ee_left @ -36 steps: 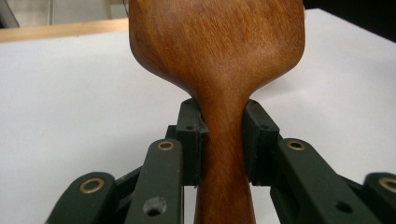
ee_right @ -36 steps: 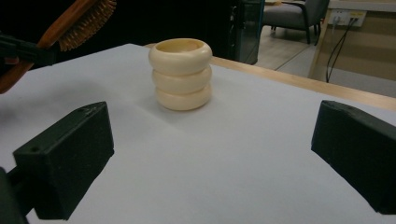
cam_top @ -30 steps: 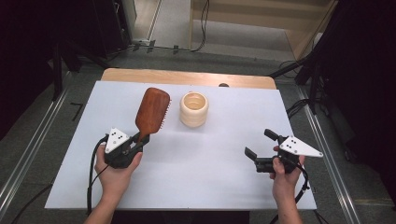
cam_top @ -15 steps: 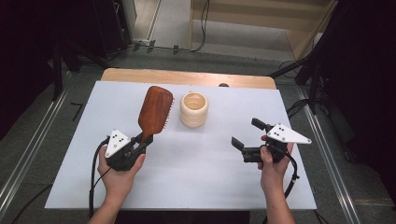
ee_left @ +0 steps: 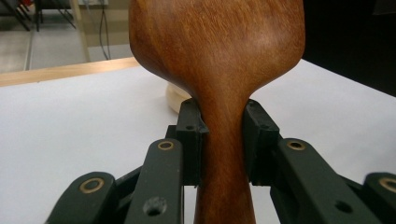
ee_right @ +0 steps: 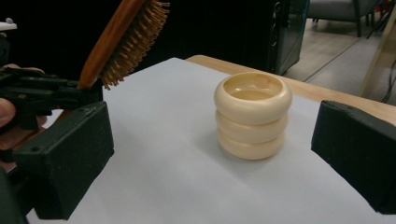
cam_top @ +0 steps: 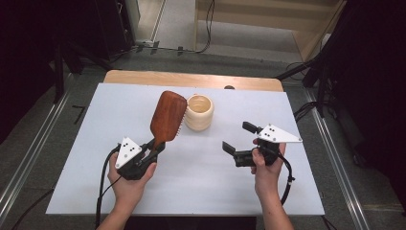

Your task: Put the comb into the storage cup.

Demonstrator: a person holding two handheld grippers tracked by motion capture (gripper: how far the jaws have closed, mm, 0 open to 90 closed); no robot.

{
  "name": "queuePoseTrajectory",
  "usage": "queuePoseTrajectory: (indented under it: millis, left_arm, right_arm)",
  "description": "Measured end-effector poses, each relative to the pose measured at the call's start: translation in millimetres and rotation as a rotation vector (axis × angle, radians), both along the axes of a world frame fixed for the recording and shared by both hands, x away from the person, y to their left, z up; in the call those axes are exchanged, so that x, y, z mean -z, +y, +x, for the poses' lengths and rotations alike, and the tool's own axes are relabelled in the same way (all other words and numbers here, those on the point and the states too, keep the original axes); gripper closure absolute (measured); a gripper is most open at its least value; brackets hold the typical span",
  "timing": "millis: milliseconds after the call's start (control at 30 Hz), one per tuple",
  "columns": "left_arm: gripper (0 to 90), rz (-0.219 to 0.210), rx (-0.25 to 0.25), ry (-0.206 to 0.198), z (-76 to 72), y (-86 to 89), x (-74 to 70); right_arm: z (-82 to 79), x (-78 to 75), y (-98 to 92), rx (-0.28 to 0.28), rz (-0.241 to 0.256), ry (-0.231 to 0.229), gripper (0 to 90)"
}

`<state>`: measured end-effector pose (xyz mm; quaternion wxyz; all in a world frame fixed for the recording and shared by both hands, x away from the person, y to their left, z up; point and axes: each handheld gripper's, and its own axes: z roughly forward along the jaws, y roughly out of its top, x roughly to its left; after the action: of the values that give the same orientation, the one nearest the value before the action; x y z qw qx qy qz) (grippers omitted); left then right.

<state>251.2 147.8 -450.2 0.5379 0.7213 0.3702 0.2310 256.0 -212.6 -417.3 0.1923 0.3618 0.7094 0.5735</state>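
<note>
My left gripper is clamped on the hairbrush handle, its head raised at centre frame beside the cream cup. My right gripper, jaws wide apart, faces the cup; I judge steadying it comes next, needing a centred approach.

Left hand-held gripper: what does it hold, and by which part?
The left hand-held gripper holds the wooden hairbrush by its handle, just below the head. The right hand-held gripper is open and holds nothing.
</note>
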Motion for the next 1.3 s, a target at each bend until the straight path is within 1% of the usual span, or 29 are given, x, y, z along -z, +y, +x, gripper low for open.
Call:
queuePoseTrajectory:
  millis: [200, 233, 333, 567, 833, 967, 1067, 1300]
  left_arm:
    - [72.5, -0.006, 0.032, -0.005, -5.5, -11.1, 3.4]
    - [72.5, -0.001, 0.037, -0.007, -6.5, -12.8, 3.7]
    - [72.5, -0.004, 0.053, -0.008, -9.8, -18.0, 4.4]
    - [72.5, -0.017, 0.082, -0.008, -15.4, -27.8, 6.0]
    - [72.5, -0.010, 0.115, -0.010, -22.3, -38.4, 8.6]
    - [72.5, -0.013, 0.130, -0.013, -26.1, -44.1, 9.8]
    - [72.5, -0.011, 0.144, -0.018, -29.4, -48.3, 10.9]
    - [72.5, -0.005, 0.167, -0.021, -35.1, -56.1, 13.5]
  right_arm:
    - [0.8, 3.3, 16.1, -0.038, 0.012, 0.019, 0.0]
    - [1.1, 4.4, 22.8, -0.051, 0.011, 0.028, 0.0]
    - [1.2, 5.4, 28.3, -0.066, 0.018, 0.036, 0.0]
    - [-0.4, 5.0, 43.0, -0.094, 0.069, 0.061, 0.0]
    - [-2.7, 4.0, 53.4, -0.112, 0.139, 0.089, 0.0]
    - [-3.4, 4.2, 57.2, -0.106, 0.182, 0.118, 0.0]
    - [-4.7, 3.6, 60.5, -0.088, 0.189, 0.126, 0.0]
    - [-3.4, 4.3, 63.2, -0.072, 0.237, 0.164, 0.0]
